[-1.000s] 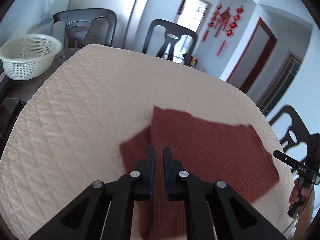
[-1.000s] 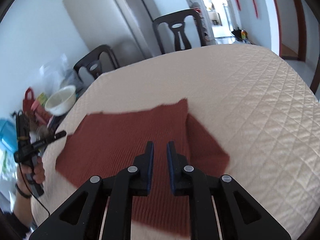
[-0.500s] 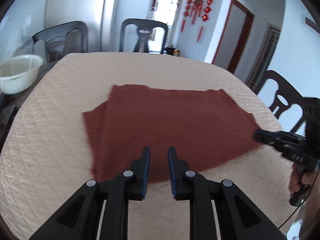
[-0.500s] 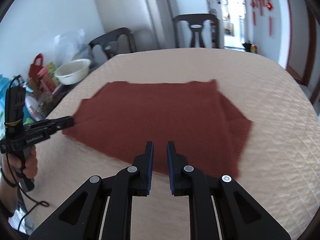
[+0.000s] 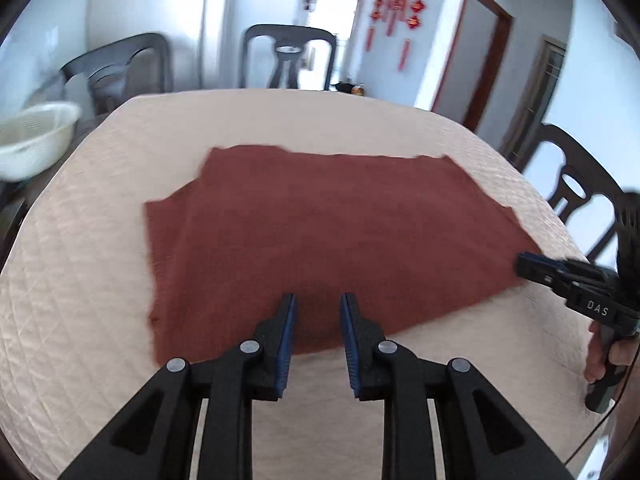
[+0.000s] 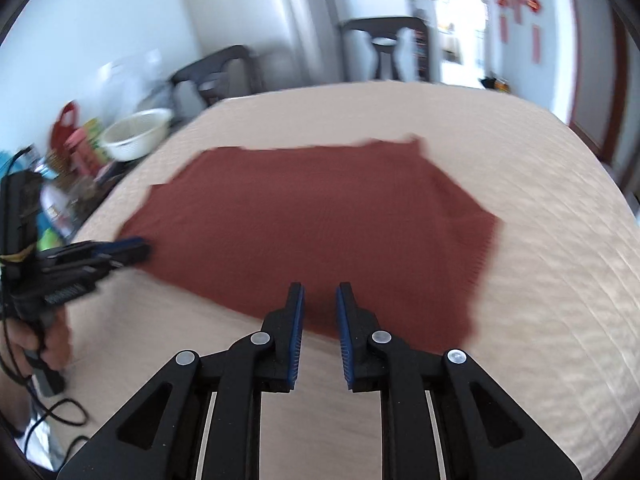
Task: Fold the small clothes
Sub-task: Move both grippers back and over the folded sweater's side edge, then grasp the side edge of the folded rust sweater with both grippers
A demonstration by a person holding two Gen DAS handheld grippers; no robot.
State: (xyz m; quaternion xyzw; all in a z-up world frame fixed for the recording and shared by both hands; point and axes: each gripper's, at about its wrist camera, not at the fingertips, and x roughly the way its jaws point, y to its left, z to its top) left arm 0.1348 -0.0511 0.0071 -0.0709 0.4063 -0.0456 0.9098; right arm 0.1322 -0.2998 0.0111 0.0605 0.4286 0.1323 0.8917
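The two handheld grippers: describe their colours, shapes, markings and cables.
Both the left gripper and right gripper are matte black, with angular triangular-cutout linkages, silver round pivot pins, and narrow fingers faced with ribbed blue pads. Seen from the side, the right gripper's body carries white "DAS" lettering above a pistol-style handle. A black cable trails from the left one.

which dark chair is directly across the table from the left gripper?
The dark wooden chair at the far table edge, centred under the bright doorway. The second chair sits far left by the white basket; the third stands on the right side.
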